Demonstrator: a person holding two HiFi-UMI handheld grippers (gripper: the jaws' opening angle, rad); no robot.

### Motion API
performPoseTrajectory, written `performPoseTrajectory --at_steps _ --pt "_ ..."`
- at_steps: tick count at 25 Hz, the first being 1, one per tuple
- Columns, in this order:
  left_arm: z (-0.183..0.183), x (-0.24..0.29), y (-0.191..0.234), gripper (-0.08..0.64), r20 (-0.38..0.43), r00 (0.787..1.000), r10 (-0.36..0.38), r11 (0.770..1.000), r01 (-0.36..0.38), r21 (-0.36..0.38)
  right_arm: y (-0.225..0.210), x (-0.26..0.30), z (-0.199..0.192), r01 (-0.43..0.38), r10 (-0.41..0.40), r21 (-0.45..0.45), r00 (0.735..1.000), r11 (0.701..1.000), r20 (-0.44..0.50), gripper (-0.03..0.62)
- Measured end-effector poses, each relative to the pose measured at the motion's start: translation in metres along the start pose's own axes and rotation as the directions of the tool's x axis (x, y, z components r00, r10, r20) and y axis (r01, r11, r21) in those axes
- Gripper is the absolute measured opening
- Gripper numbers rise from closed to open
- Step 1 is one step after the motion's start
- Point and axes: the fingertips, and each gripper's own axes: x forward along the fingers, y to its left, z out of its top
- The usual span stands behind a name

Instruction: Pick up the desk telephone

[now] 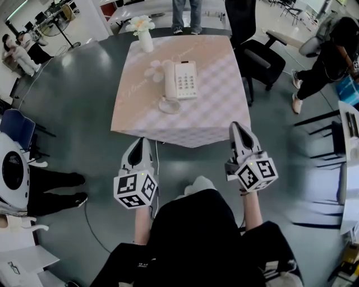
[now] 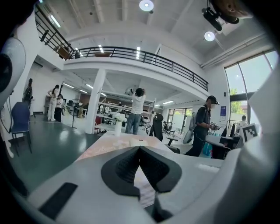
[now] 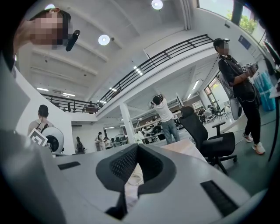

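One square table (image 1: 208, 115), draped in a pale pink-and-white checked cloth. One phone (image 1: 180, 79) near the table's middle: white plastic, rectangular, keypad to the right, handset resting along the left. One coiled cord (image 1: 169, 105) curled in a ring just nearside of it, still on the table. One white vase (image 1: 146, 40), slim and upright, with pale flowers, at the table's far-left corner.

Two grippers, grey-white, wedge-shaped, each with one cube of black-and-white square markers. Left gripper (image 1: 140, 141) just short of the table's near edge, towards the left; right gripper (image 1: 237, 125) by the table's near-right corner. Both clenched, ribbed black pads meeting at the tips, nothing gripped, well apart from the phone.

One black office chair (image 1: 255, 56) with armrests beside the table's right edge. One pair of legs (image 1: 187, 14) in jeans at the table's far edge. Glossy dark grey floor all round the table.
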Motion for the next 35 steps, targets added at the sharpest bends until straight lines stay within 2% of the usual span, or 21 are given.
performPoseTrajectory --at_steps 10,23,35 --pt "-0.002 0.046 0.022 -0.002 -0.040 0.999 0.019 0.999 -0.021 -0.047 -0.018 0.058 -0.005 0.000 0.000 0.021 0.999 1.000 -0.035 -0.006" --pt "0.008 0.159 0.038 -0.002 -0.111 0.994 0.024 0.993 -0.036 -0.109 -0.069 0.176 -0.005 -0.018 0.025 0.064 0.995 0.998 -0.101 -0.008" --pt "0.004 0.241 0.051 -0.002 -0.189 0.981 0.044 0.987 -0.072 -0.143 -0.109 0.261 -0.020 -0.056 0.073 0.096 0.981 0.994 -0.183 -0.008"
